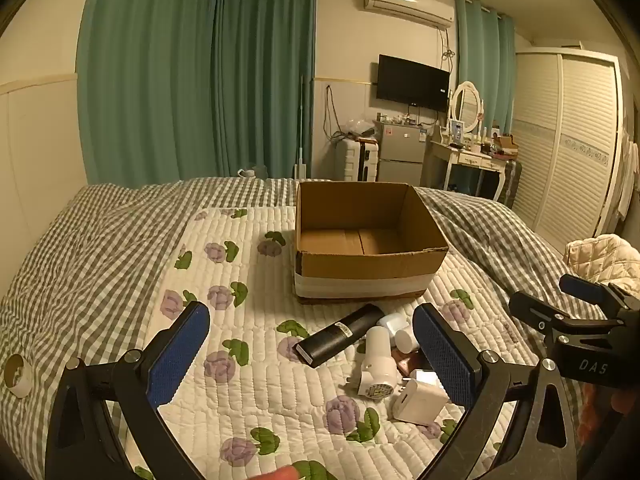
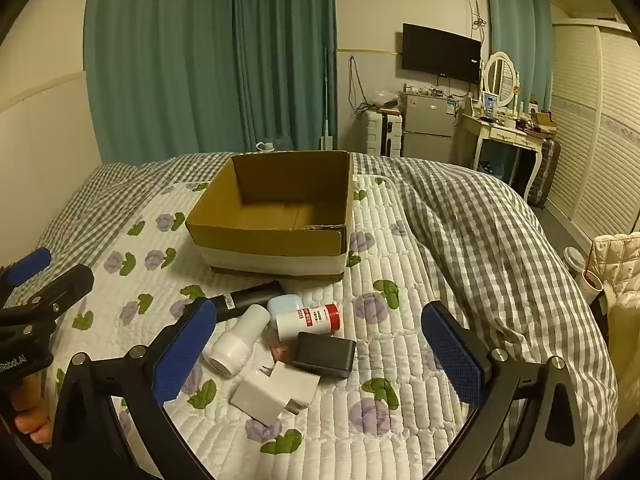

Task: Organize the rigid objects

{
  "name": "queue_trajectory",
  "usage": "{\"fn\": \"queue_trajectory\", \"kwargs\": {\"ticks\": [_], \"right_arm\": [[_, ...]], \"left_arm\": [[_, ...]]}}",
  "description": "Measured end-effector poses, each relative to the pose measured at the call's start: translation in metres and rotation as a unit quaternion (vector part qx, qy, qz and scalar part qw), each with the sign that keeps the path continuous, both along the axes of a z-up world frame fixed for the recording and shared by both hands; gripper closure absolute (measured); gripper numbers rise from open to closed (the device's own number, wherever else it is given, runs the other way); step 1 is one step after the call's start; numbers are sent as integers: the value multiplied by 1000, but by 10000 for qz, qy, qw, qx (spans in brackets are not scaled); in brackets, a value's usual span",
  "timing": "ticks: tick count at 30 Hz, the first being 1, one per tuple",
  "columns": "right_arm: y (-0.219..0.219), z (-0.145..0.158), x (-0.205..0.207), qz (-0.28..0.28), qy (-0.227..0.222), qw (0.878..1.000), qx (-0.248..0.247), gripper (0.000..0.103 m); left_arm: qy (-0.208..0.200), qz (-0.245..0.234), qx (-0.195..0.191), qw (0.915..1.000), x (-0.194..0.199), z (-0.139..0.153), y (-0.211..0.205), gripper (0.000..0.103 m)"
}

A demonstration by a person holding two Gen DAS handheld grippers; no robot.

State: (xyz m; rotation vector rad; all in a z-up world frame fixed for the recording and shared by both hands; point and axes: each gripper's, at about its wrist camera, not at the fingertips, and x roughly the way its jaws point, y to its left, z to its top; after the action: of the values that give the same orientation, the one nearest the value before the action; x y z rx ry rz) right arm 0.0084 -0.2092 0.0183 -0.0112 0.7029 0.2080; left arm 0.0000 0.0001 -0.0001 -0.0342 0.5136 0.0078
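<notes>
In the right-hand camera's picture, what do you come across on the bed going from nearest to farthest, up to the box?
White plug adapter → black rectangular case → white bottle with red cap → black cylinder → open cardboard box.

The left gripper [image 1: 312, 354] is hovering with jaws wide apart over a remote [image 1: 340, 335], shaver [image 1: 377, 364] and charger [image 1: 420, 400] lying before the box [image 1: 362, 268]; the right gripper [image 1: 560, 300] is showing alongside.
</notes>
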Motion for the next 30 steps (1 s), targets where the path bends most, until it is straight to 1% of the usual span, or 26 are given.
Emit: {"fn": "queue_trajectory", "kwargs": {"ticks": [6,9,12,18,30], "right_arm": [[2,1,1,4,15,10000,-17,0],[0,-4,-1,1,9,10000,-46,0],[-1,-3,2,9,22,10000,-93,0],[1,-3,3,-3,21,9999,-152,0],[3,-3,-1,-12,-4,9998,-182,0]], "left_arm": [[72,-11,-33,10000,0,0,0,0],[40,23,0,10000,-1,0,0,0],[16,44,28,10000,0,-5,1,0],[30,105,104,9999,-1,-6,-2,0],[46,108,117,9999,0,-7,-1,0]]}}
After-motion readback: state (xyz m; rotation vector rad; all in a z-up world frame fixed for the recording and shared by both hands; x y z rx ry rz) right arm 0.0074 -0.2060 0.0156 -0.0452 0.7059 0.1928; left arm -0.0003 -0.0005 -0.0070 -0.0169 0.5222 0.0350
